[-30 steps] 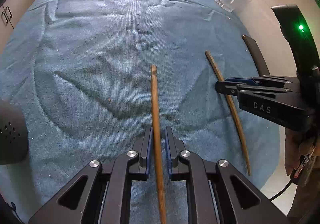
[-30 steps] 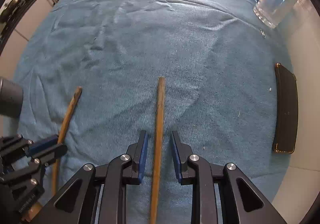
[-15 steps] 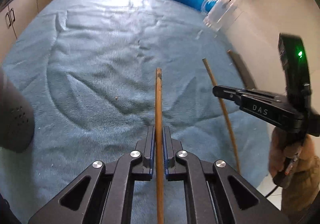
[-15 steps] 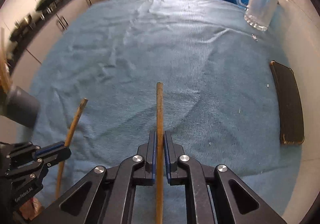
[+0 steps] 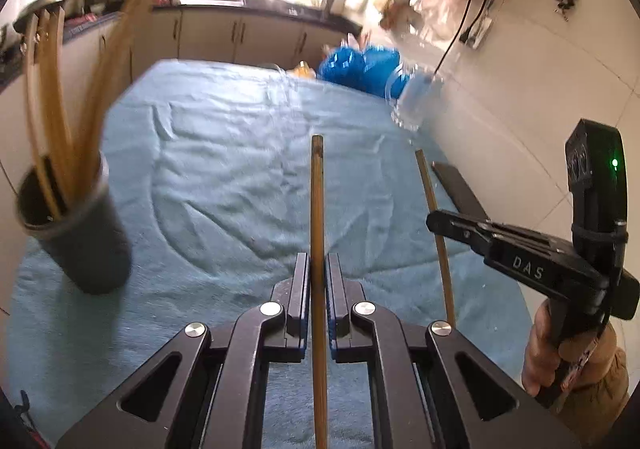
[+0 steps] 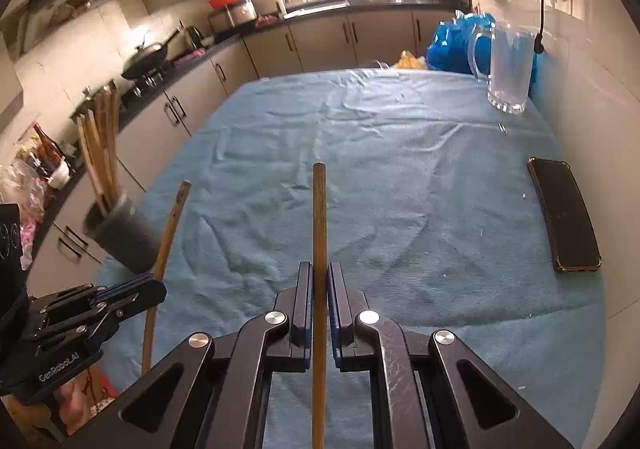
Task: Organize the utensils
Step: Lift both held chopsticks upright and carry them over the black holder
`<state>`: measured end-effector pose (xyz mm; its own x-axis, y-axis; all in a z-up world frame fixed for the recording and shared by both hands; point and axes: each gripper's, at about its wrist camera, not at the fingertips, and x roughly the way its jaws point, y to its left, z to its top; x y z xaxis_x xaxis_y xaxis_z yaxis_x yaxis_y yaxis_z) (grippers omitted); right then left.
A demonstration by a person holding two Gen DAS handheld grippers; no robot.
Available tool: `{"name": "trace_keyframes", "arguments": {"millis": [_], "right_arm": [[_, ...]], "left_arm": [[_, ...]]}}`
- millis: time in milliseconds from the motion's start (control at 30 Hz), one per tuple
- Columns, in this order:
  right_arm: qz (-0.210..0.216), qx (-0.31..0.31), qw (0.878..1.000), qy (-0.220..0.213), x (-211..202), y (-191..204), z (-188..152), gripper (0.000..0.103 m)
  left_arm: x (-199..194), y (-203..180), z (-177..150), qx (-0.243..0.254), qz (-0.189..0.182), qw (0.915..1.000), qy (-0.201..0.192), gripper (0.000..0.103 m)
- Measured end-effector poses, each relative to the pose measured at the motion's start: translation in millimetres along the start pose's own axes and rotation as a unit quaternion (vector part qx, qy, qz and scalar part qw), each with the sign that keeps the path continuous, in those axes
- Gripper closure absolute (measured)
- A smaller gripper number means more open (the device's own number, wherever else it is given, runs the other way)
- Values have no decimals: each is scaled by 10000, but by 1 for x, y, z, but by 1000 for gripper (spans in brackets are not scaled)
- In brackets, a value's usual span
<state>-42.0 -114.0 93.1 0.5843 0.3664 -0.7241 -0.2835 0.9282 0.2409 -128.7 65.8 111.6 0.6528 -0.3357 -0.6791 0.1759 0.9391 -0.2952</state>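
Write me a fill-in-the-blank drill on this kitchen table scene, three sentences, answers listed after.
1. Each hand-held gripper, the left hand-held gripper and the right hand-held gripper, is shut on a thin wooden ____.
2. The dark round cup near the table's left edge holds several more wooden ____.
3. The flat black phone lies on the ____ towel that covers the table, nearer than the clear glass mug.

Missing words: chopstick; chopsticks; blue

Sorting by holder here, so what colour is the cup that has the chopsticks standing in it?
Dark grey, nearly black cup; clearest in the right wrist view.
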Motion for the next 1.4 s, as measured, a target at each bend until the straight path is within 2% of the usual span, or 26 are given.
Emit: {"name": "trace_keyframes", "arguments": {"millis": [267, 633, 1400], "right_arm": [[150, -145, 9982, -558, -34, 25, -3, 95], [189, -383, 9942, -991, -51, 54, -8, 95], [248, -410, 9821, -1819, -76, 87, 5, 95]], "left_arm": [[-44, 7, 1, -59, -9, 9979, -650, 96], [-63, 10, -6, 85, 450, 9950, -891, 97], [-88, 20, -11, 201, 959, 9877, -1221, 97]]}}
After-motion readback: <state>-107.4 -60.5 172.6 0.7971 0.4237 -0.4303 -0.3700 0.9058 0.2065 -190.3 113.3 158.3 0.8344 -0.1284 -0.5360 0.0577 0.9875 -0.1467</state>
